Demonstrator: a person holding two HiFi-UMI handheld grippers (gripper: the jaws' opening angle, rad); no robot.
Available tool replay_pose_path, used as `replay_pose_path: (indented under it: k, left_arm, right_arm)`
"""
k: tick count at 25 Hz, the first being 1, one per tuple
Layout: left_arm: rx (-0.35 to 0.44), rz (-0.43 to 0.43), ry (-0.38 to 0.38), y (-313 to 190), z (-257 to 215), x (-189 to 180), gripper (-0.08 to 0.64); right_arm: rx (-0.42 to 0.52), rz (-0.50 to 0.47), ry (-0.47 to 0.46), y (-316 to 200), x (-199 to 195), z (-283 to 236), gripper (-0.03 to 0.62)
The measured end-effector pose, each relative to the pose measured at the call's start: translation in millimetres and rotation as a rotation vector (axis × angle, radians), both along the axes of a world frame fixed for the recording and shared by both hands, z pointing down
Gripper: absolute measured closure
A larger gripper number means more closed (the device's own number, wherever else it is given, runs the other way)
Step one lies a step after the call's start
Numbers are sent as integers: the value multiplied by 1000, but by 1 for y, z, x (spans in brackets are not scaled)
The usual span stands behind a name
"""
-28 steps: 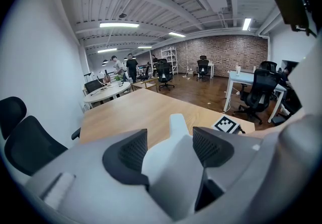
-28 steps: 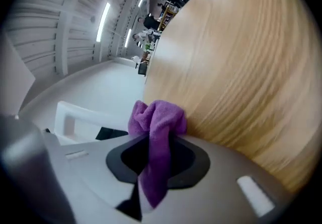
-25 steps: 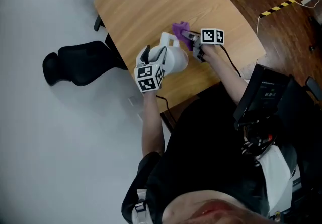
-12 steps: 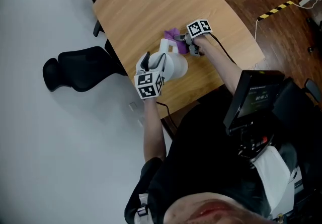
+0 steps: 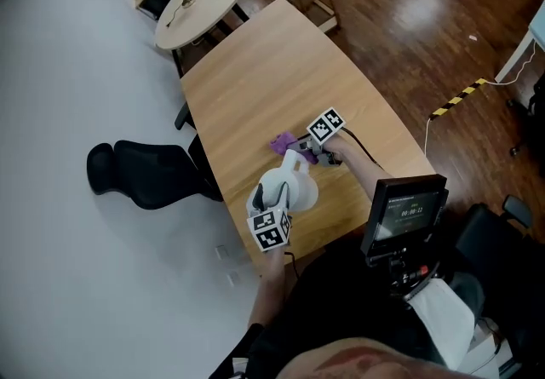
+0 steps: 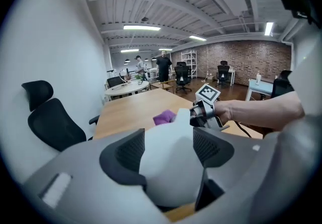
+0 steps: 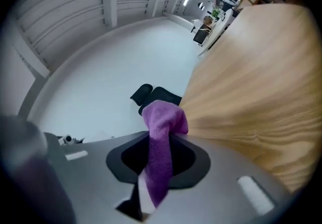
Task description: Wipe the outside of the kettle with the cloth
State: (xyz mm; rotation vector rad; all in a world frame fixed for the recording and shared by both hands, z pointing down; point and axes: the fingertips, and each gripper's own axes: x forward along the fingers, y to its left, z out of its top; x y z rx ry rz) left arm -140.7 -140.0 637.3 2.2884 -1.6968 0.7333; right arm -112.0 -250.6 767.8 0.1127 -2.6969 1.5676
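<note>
A: Wooden bench [image 5: 255,79], near edge: white kettle [image 5: 302,192] clamped in left tool [image 5: 274,198]. Black chair [image 5: 149,175] alongside, on the floor.
B: Right tool [image 5: 311,152] pinches purple cloth [image 5: 281,145], just beside the kettle.

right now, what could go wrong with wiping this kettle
1. The kettle sits near the table edge; if the left gripper slips on its round body, a wipe might push it off.
2. The right gripper pinches the cloth with only a small tuft past its tips, so bare jaws might scrape the kettle.
</note>
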Motion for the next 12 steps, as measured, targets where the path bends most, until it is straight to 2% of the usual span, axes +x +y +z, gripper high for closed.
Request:
replay_pose_path:
  k: [1, 3, 5, 7, 10, 11, 12]
  left_arm:
    - [6, -17, 16, 11, 6, -4, 152]
    - [38, -13, 51, 22, 17, -11, 144]
    - [68, 41, 52, 26, 21, -16, 130]
    - [77, 164, 36, 23, 23, -15, 119]
    - [50, 427, 45, 10, 20, -18, 113]
    - [45, 499, 47, 4, 16, -21, 104]
    - [44, 548, 46, -6, 12, -21, 98]
  right_arm:
    - [-16, 3, -16, 7, 1, 6, 517]
    - [-29, 39, -55, 21, 5, 12, 517]
    - [-38, 102, -87, 33, 13, 14, 518]
    - [-60, 185, -116, 45, 26, 14, 518]
    - [-130, 304, -195, 66, 43, 10, 520]
    - [-198, 332, -232, 78, 44, 7, 520]
    - [-316, 352, -274, 92, 44, 4, 520]
